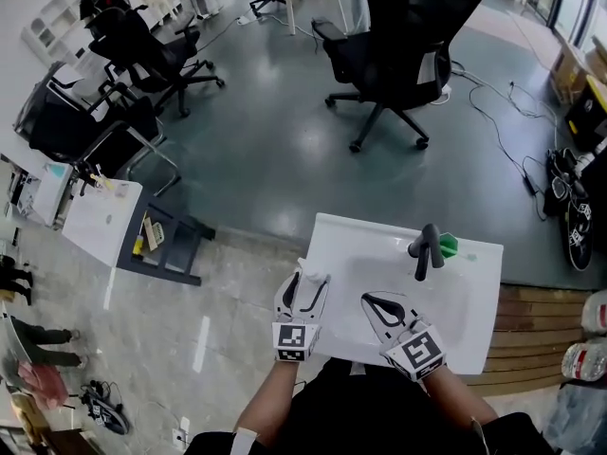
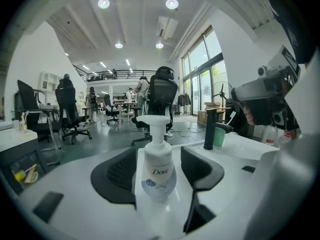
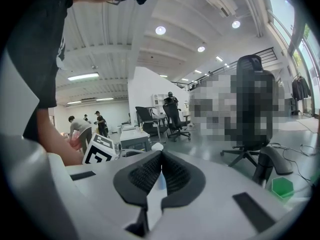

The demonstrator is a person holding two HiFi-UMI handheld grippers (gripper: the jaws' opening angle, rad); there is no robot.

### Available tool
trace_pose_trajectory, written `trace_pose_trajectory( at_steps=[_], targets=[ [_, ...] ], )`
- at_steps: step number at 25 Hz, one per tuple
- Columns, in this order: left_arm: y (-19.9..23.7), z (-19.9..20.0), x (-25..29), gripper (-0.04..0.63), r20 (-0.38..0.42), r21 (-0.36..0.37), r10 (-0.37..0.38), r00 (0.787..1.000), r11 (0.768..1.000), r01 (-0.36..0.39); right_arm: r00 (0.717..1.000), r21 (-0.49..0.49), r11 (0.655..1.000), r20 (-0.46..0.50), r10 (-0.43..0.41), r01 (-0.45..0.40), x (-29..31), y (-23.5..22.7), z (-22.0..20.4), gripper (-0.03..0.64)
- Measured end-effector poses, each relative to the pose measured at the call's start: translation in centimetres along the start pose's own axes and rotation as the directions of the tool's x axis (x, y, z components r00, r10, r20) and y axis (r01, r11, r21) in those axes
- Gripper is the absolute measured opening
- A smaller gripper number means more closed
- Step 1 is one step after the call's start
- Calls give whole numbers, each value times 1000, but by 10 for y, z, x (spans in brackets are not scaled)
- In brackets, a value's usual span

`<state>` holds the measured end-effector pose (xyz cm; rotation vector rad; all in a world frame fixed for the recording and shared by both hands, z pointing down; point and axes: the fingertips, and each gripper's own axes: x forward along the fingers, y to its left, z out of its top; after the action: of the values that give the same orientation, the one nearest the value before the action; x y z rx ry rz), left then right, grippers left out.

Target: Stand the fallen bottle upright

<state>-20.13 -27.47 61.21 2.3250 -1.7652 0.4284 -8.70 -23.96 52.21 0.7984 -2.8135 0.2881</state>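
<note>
A white Dove pump bottle [image 2: 158, 171] stands upright on the white washbasin top [image 1: 334, 233], right between the jaws of my left gripper [image 2: 159, 150]. Those jaws are spread wide, and a thin gap shows on each side of the bottle, so the pads do not press on it. In the head view the left gripper [image 1: 305, 279] sits at the basin's front left edge. My right gripper [image 1: 370, 301] hovers over the basin beside it, with its jaws together and nothing held. In the right gripper view the bottle's pump top [image 3: 157, 146] peeks over the right gripper [image 3: 160, 155].
A black faucet [image 1: 424, 246] and a green cup [image 1: 448, 246] stand at the basin's far right. Office chairs [image 1: 398, 45] and cables lie on the floor beyond. A small white table [image 1: 100, 221] is at the left. Wooden boards [image 1: 536, 335] lie to the right.
</note>
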Motion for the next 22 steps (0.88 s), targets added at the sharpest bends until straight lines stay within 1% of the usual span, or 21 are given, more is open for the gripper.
trace_pose_trajectory(
  at_steps=[4, 7, 10, 12, 13, 15, 17, 19, 22],
  targets=[
    [-1, 1, -27, 279, -5, -31, -27, 1000, 999, 26, 1000, -7, 1000, -12, 17, -17, 5, 0, 0, 15],
    [-1, 17, -46, 274, 9, -11, -49, 999, 999, 49, 1000, -12, 1000, -12, 21, -21, 4, -1, 1, 15],
    [0, 37, -67, 244, 45, -8, -40, 998, 999, 40, 1000, 0, 1000, -9, 15, -15, 4, 1, 2, 15],
    [0, 53, -79, 201, 84, -29, -26, 996, 999, 28, 1000, 2, 1000, -19, 11, -11, 5, 4, 1, 15],
    [0, 63, -84, 193, 110, -34, -20, 994, 999, 24, 1000, -2, 1000, -23, 9, -9, 5, 5, 1, 15],
    [-1, 84, -91, 146, 162, -33, -6, 987, 999, 11, 1000, -11, 1000, -21, 7, -8, 4, 6, 4, 15],
    [-3, 100, -96, 45, 198, -28, -2, 980, 1000, 8, 1000, -21, 1000, -10, 2, -2, 2, 8, 8, 15],
    [-7, 112, -96, 18, 218, -28, -23, 976, 999, 30, 1000, -32, 999, 4, -12, 12, -1, 6, 13, 15],
    [-15, 123, -93, 18, 233, -27, -54, 971, 998, 62, 999, -51, 998, 29, -41, 42, -8, 0, 21, 14]
  ],
)
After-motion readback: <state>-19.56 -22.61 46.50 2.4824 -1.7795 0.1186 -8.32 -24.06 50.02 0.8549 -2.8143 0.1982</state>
